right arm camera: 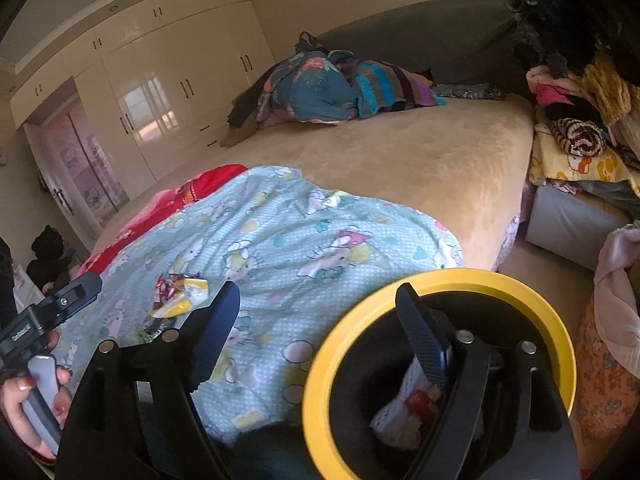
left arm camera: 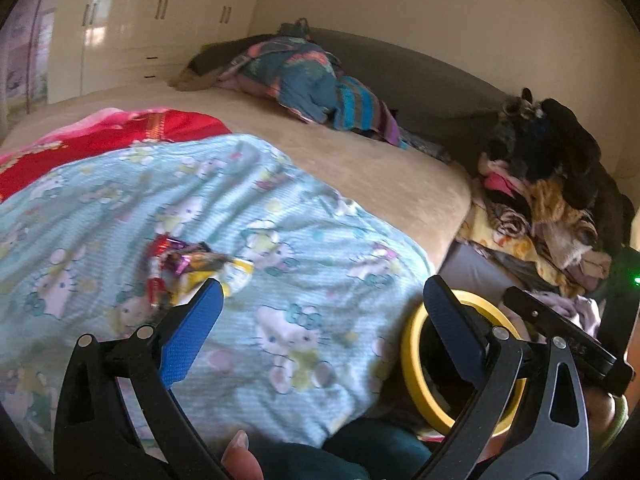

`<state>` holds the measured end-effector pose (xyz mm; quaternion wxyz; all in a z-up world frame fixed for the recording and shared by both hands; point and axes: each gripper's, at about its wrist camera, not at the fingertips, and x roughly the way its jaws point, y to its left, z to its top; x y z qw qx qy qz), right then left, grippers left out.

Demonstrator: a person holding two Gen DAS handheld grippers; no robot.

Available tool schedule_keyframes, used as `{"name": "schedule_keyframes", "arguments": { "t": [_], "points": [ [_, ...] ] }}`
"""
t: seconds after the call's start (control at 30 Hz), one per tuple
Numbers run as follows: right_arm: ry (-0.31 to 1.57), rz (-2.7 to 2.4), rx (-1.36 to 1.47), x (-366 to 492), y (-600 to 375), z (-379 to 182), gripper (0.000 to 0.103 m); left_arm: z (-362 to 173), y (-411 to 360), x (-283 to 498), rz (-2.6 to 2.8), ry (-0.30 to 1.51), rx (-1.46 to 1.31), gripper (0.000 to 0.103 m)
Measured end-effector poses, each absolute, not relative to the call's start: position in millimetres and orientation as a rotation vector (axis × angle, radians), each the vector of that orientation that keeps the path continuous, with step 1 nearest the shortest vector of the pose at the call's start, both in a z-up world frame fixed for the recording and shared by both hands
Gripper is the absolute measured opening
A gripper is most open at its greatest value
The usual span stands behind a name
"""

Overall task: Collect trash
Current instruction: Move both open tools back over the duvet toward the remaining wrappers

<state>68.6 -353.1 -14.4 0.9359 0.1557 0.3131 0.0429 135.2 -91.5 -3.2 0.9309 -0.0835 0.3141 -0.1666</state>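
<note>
A small heap of shiny candy wrappers [left arm camera: 184, 264] [right arm camera: 180, 292] lies on the light-blue cartoon-cat blanket [left arm camera: 280, 216] [right arm camera: 304, 220] on the bed. My left gripper [left arm camera: 323, 284] is open, its left pad just right of the heap, with nothing between the blue pads. My right gripper [right arm camera: 318, 288] is also open and empty. Its right finger hangs over the mouth of a black bin with a yellow rim [right arm camera: 500, 278] [left arm camera: 410, 344] at the bed's near corner. White crumpled trash with a red bit [right arm camera: 404, 412] lies inside the bin. A hand [right arm camera: 36, 380] holds the left tool's handle.
The bed has a beige cover [right arm camera: 420, 160] and a red blanket [left arm camera: 120, 136]. A bundle of colourful bedding [right arm camera: 328, 84] sits at its far end. Piled clothes [left arm camera: 552, 184] on a grey ottoman [right arm camera: 568, 220] stand to the right. Cream wardrobes [right arm camera: 160, 80] line the far wall.
</note>
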Motion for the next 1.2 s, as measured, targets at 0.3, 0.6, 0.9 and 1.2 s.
{"name": "schedule_keyframes", "arguments": {
  "t": [0.3,0.6,0.9,1.2],
  "points": [
    [0.650,0.164,0.266,85,-312,-9,0.078,-5,-56,140,-0.260,0.621,-0.196,0.092],
    [0.666,0.254,0.179,109,-260,-10,0.078,-16,-17,148,-0.174,0.627,-0.238,0.092],
    [0.707,0.330,0.120,138,-216,-26,0.078,-32,26,159,-0.077,0.648,-0.287,0.092],
    [0.782,0.379,0.098,174,-187,-54,0.078,-62,55,172,-0.029,0.711,-0.327,0.092]
  ]
}}
